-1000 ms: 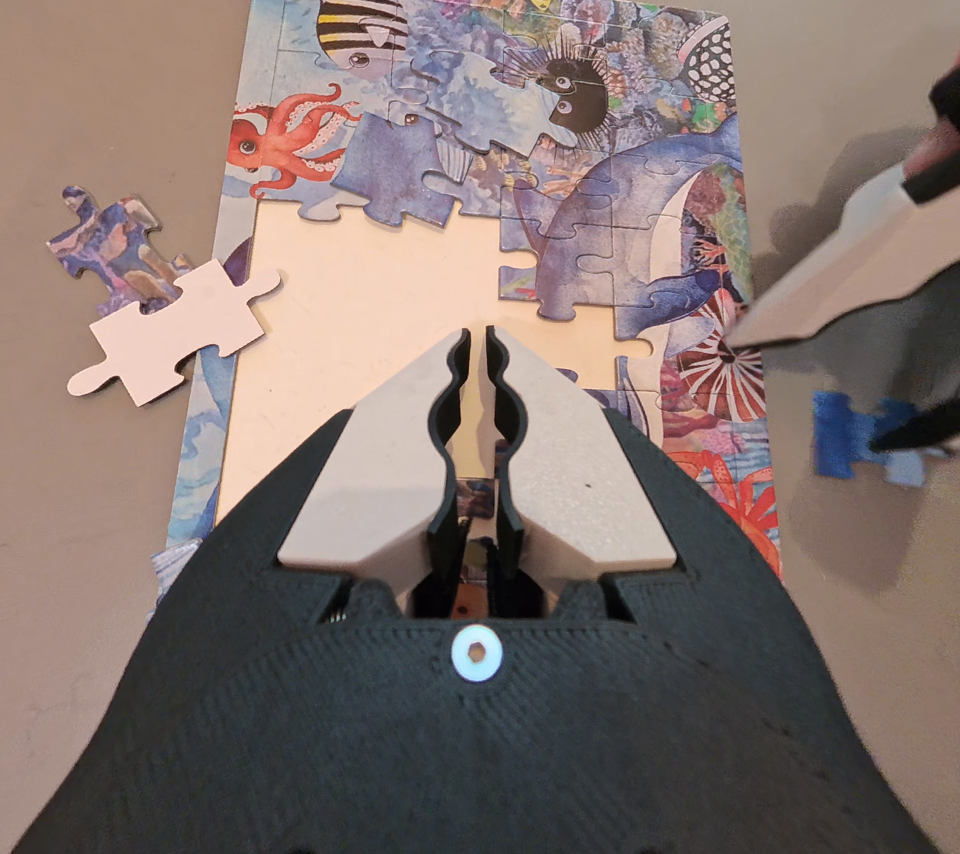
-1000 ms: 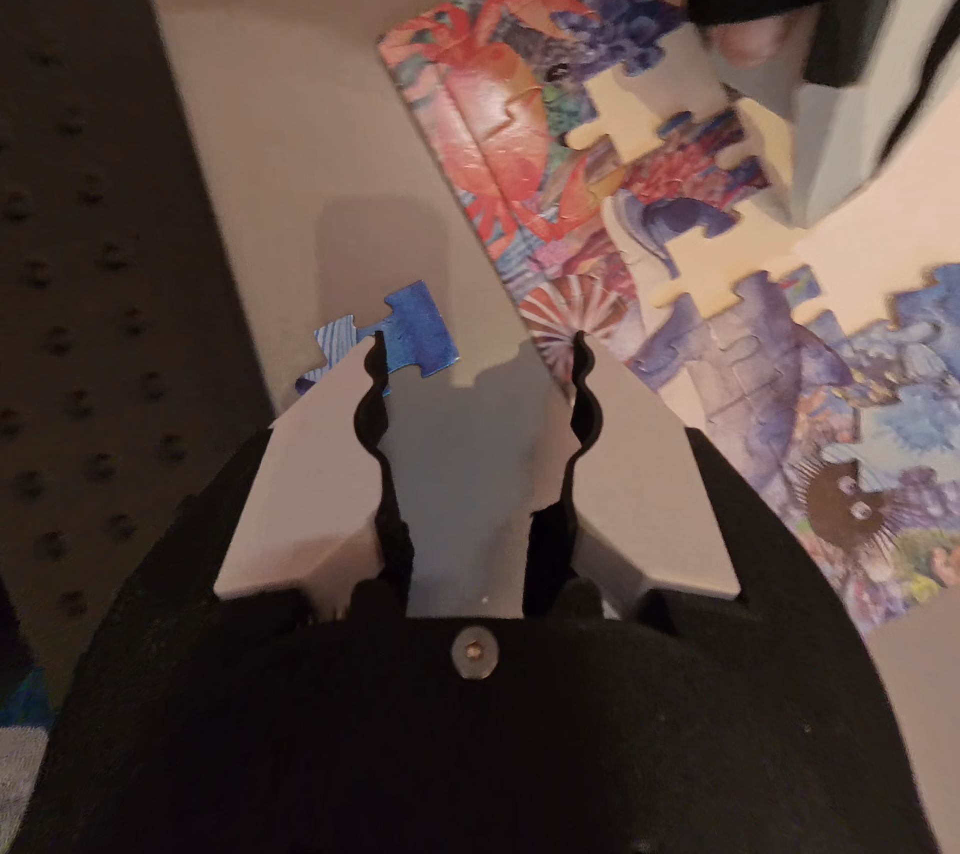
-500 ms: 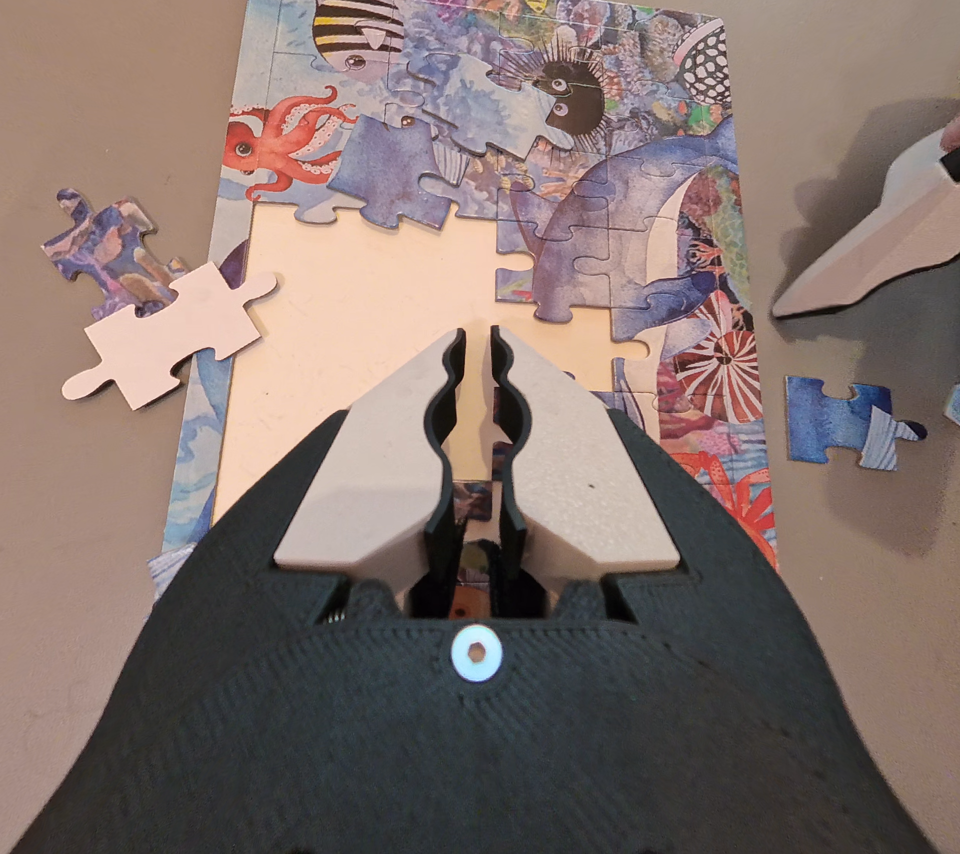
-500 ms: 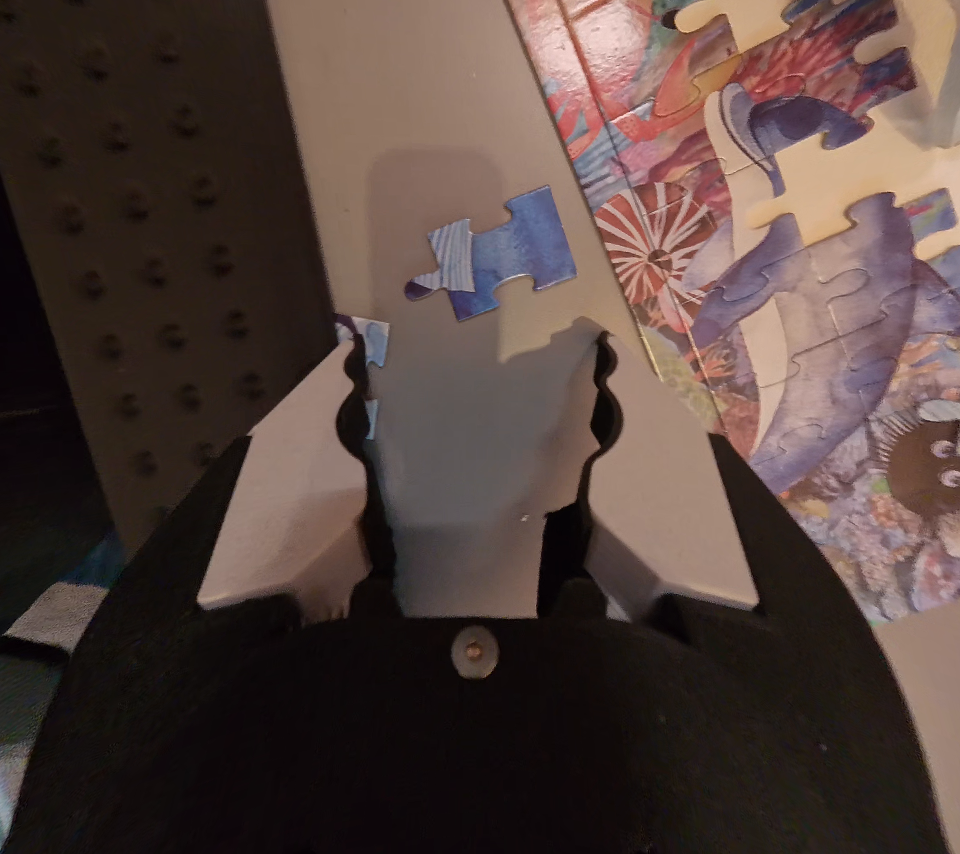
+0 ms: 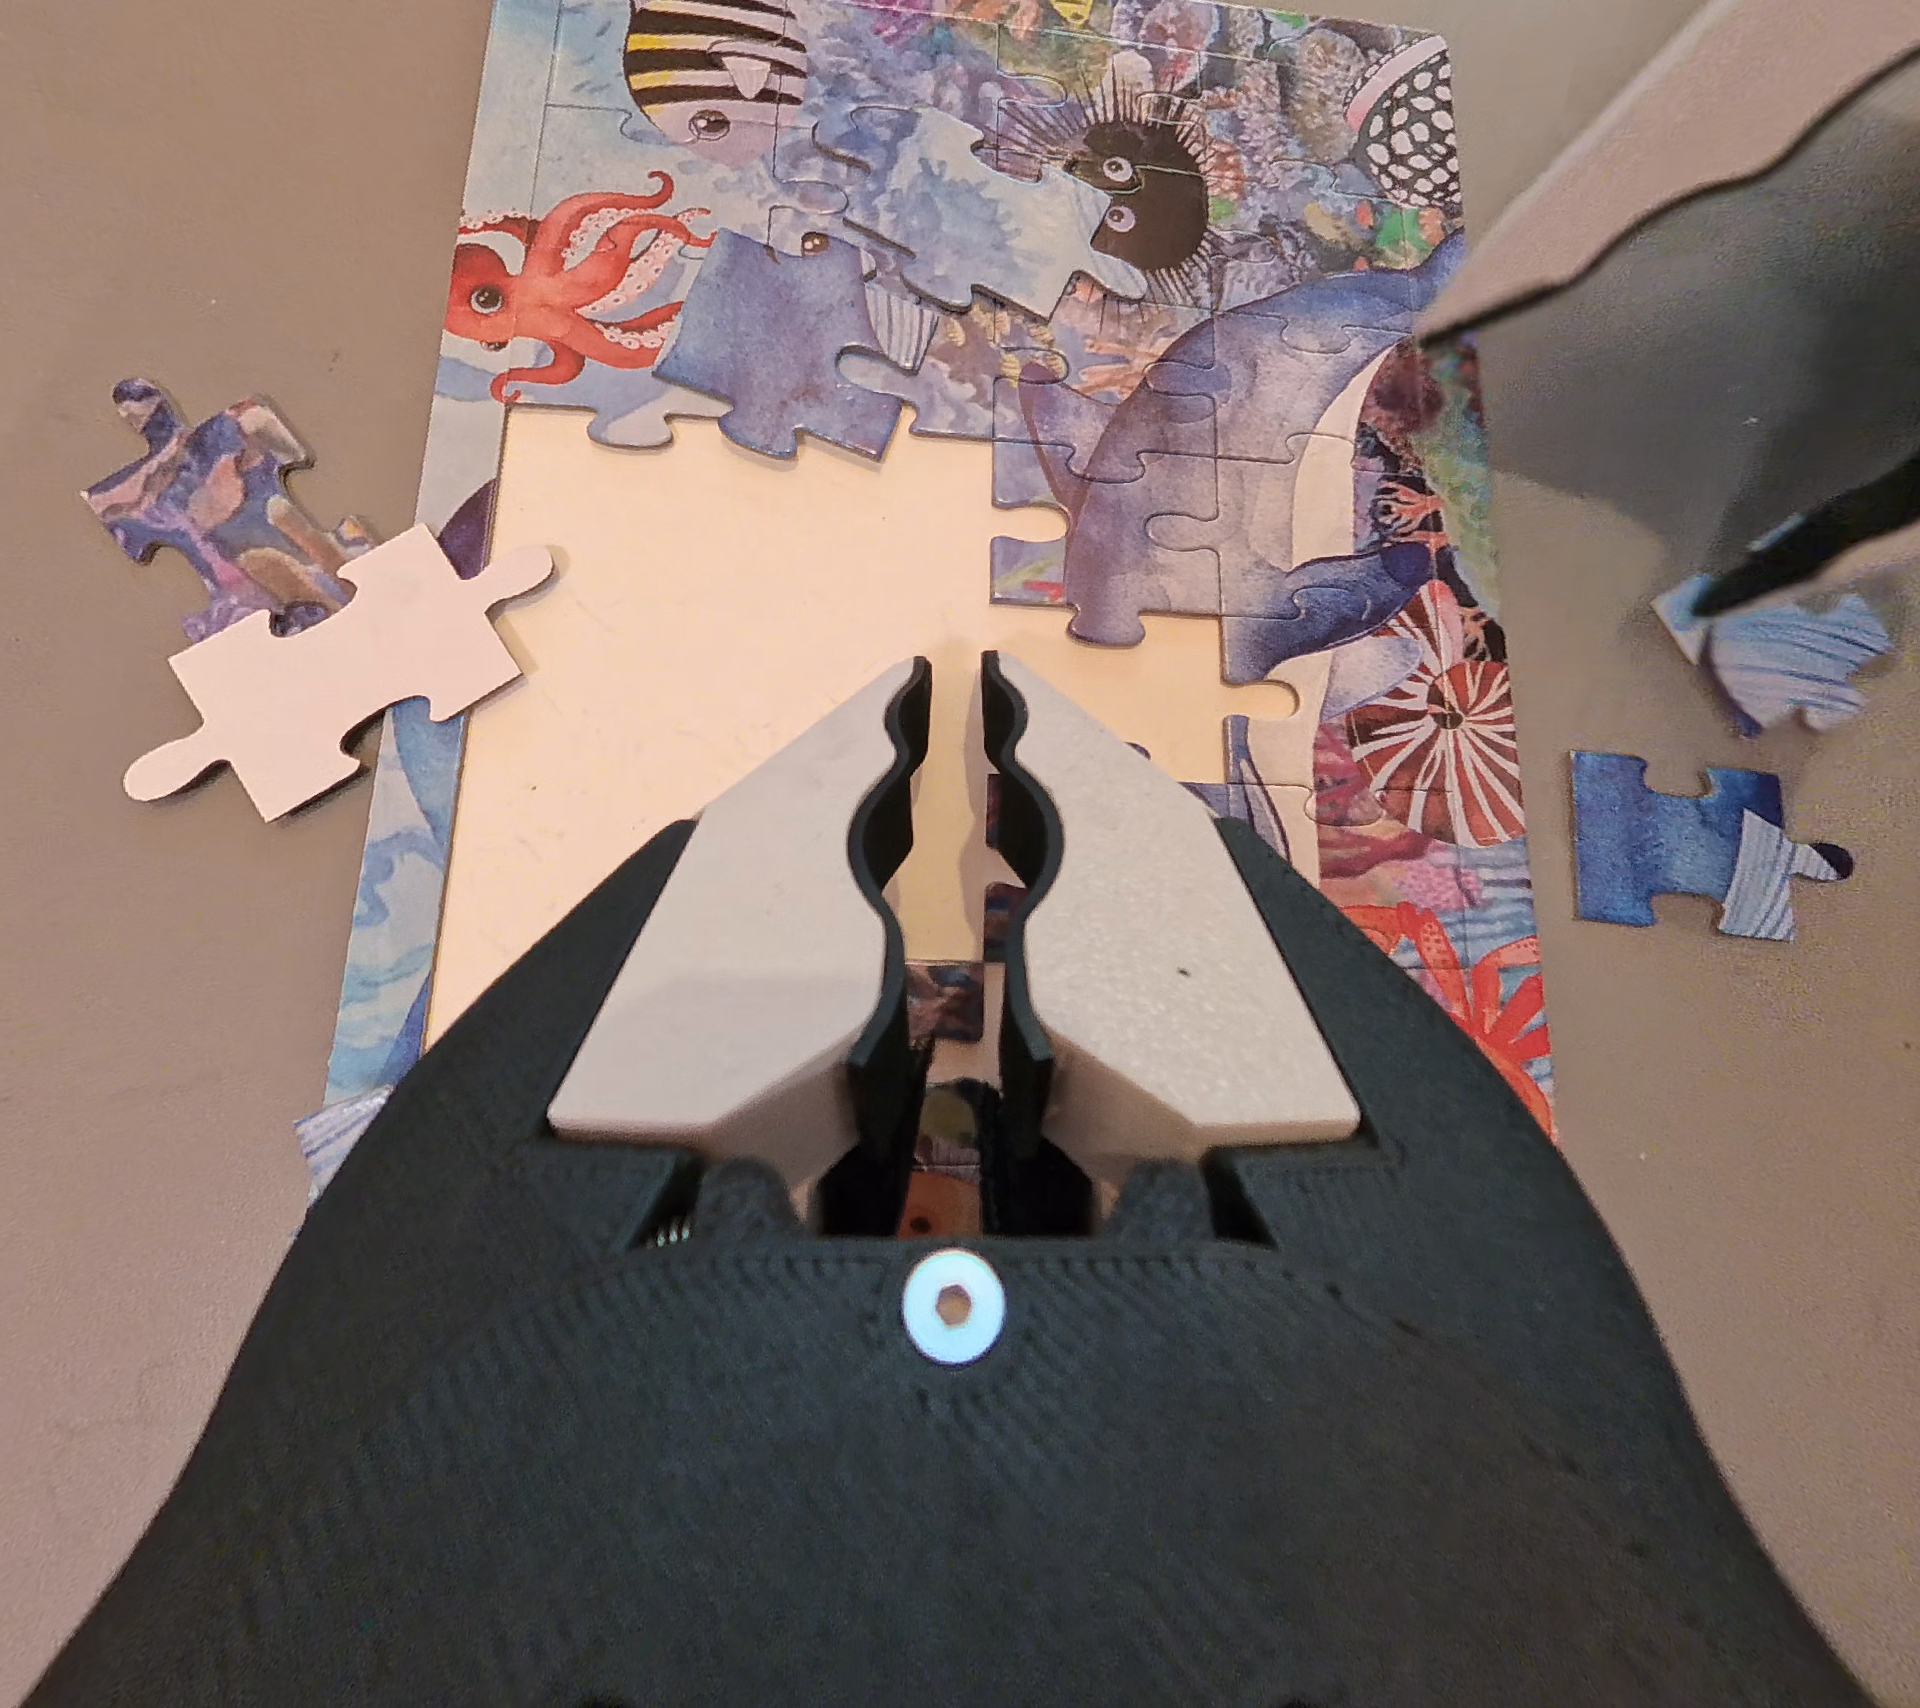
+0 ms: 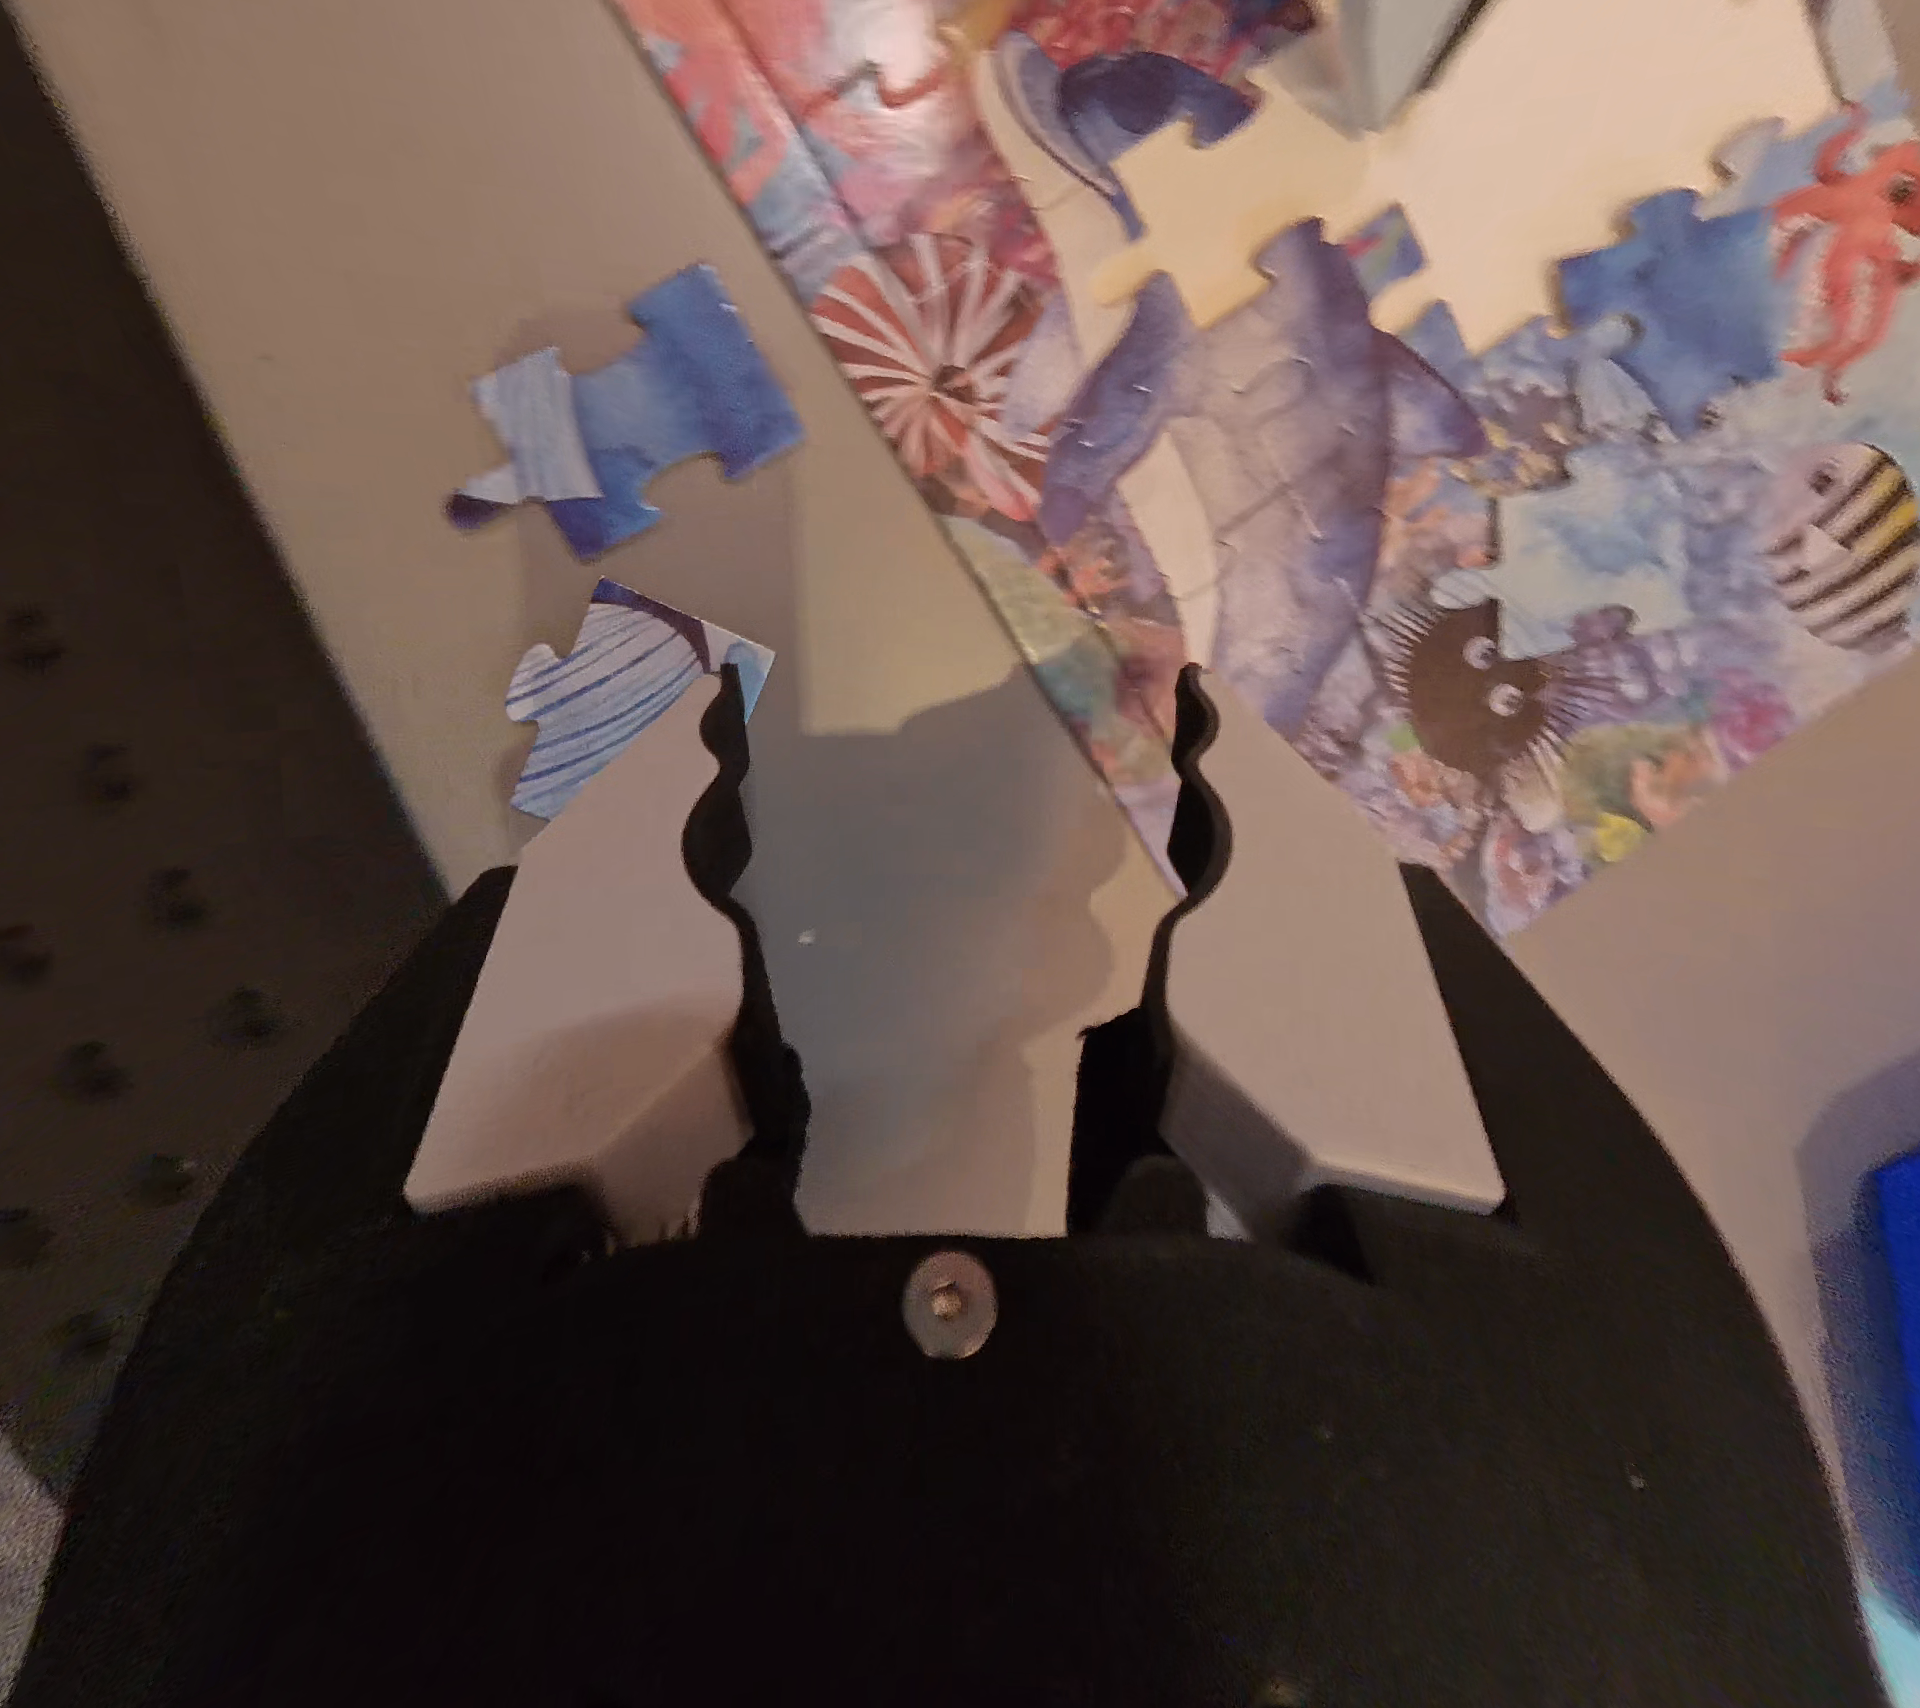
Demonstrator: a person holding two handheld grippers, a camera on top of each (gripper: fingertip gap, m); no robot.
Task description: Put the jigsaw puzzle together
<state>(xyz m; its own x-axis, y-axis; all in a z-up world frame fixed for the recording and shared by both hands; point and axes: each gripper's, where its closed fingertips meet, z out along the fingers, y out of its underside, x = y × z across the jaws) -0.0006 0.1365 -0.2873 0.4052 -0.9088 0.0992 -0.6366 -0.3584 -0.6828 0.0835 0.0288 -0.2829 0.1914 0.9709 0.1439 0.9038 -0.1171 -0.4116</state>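
Observation:
The jigsaw board point(image 5: 416, 827) lies on a tan table, its far and right parts filled with a sea picture and a bare cream area point(image 5: 727, 578) in the middle. My left gripper point(image 5: 954, 666) hovers over that bare area, shut and empty. Two pieces point(image 5: 790, 349) lie loose on the assembled part. My right gripper point(image 6: 958, 682) is open beside the board's right edge. Its left fingertip point(image 6: 732, 692) is at the corner of a striped pale-blue piece point(image 6: 613, 702), which also shows in the left wrist view point(image 5: 1797, 661). A dark blue piece point(image 6: 644, 411) lies just beyond it.
A face-down white piece point(image 5: 332, 671) overlaps the board's left edge and a purple patterned piece point(image 5: 208, 505). A dark perforated surface point(image 6: 156, 827) borders the table near the right gripper. A blue object point(image 6: 1896, 1295) sits at the lower right. The dark blue piece point(image 6: 644, 411) sits 5 cm or so from the ends of my right fingers. It is also in sight in the left wrist view point(image 5: 1725, 838).
My right gripper has swung back toward the board and come down by the striped piece, still open. The left gripper has stayed put, shut.

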